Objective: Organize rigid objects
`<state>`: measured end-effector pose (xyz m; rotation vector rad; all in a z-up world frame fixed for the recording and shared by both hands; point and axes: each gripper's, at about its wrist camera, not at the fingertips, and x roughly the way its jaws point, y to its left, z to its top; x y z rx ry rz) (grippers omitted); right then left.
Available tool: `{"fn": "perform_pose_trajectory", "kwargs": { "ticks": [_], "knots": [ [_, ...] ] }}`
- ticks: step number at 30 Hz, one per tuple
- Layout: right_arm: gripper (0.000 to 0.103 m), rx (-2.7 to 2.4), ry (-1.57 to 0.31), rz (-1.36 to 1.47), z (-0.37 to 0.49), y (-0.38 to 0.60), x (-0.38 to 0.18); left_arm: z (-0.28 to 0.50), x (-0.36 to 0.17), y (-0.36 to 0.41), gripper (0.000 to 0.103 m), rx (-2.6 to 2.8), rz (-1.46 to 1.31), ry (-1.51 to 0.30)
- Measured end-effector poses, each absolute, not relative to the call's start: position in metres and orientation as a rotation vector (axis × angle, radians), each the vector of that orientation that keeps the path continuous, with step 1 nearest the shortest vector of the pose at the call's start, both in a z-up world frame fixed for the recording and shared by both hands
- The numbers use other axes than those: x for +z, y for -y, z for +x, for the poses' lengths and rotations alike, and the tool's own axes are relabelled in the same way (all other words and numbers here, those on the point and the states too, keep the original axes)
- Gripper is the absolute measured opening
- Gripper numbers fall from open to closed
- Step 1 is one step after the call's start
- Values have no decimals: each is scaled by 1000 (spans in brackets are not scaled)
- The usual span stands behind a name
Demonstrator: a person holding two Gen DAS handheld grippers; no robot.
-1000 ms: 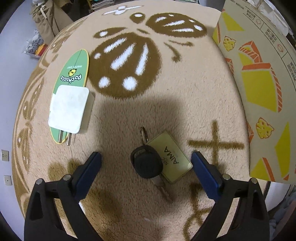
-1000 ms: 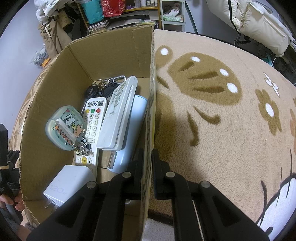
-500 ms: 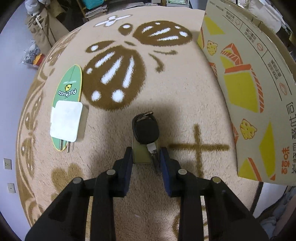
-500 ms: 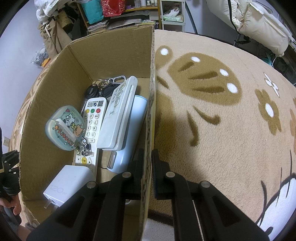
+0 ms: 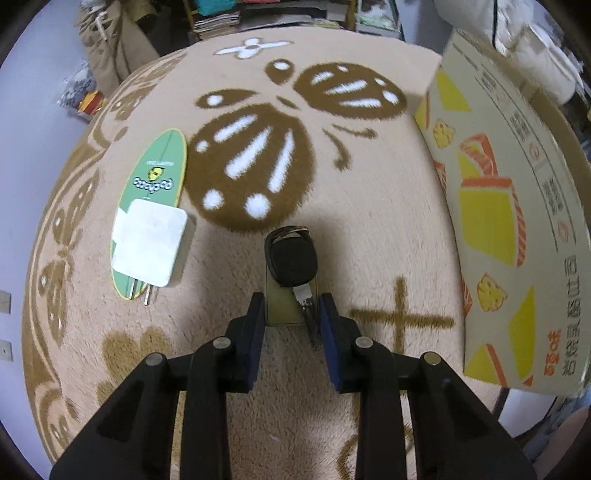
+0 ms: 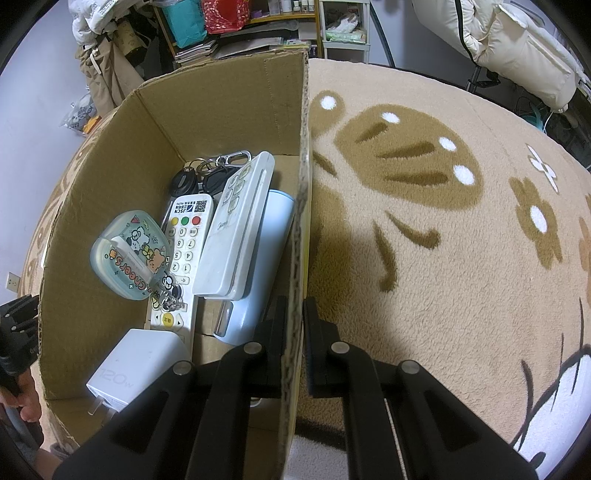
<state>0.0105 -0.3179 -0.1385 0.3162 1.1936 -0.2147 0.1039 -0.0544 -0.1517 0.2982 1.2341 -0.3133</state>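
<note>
My left gripper [image 5: 291,314] is shut on a black car key [image 5: 291,258] and its olive tag [image 5: 282,304], held above the beige rug. To their left, a white charger [image 5: 147,246] lies on a green surfboard-shaped card [image 5: 157,177] on the rug. The cardboard box [image 5: 517,206] stands at the right. In the right wrist view my right gripper [image 6: 295,325] is shut on the box's side wall [image 6: 301,206]. Inside the box lie two white remotes [image 6: 236,229], a pale blue case [image 6: 258,266], keys [image 6: 201,177], a cartoon case [image 6: 129,254] and a white charger [image 6: 136,362].
Rug [image 5: 369,192] with brown butterfly patterns covers the surface. Shelves, bags and clothes [image 6: 207,29] crowd the back. A padded white coat [image 6: 509,48] hangs at the far right. A person's hand [image 6: 26,402] shows at the left edge beside the box.
My left gripper closed from wide open onto the key and tag, then lifted them off the rug and drew back. The right gripper stayed clamped on the box wall.
</note>
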Motion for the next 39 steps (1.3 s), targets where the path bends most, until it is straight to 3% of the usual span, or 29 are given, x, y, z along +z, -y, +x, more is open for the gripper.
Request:
{"fn": "perform_pose_trajectory", "kwargs": {
  "ticks": [11, 16, 29, 31, 32, 34, 36, 39],
  "knots": [
    [8, -215, -1195, 312, 11, 319, -138, 100, -129, 59, 27, -284, 297, -1152],
    [8, -218, -1195, 311, 11, 318, -137, 92, -103, 72, 0, -336, 270, -1086],
    [8, -216, -1195, 311, 11, 318, -137, 101, -109, 67, 0, -326, 216, -1109],
    [8, -216, -1195, 311, 11, 319, -137, 106, -114, 67, 6, -321, 196, -1119],
    [8, -215, -1195, 311, 11, 318, -137, 109, -118, 67, 17, -315, 184, -1136],
    [8, -215, -1196, 309, 11, 319, -137, 115, -125, 66, 25, -286, 183, -1150],
    [8, -215, -1195, 310, 11, 318, -137, 119, -132, 66, 42, -267, 198, -1165],
    [8, -215, -1196, 308, 11, 318, -136, 120, -141, 67, 48, -261, 220, -1179]
  ]
}}
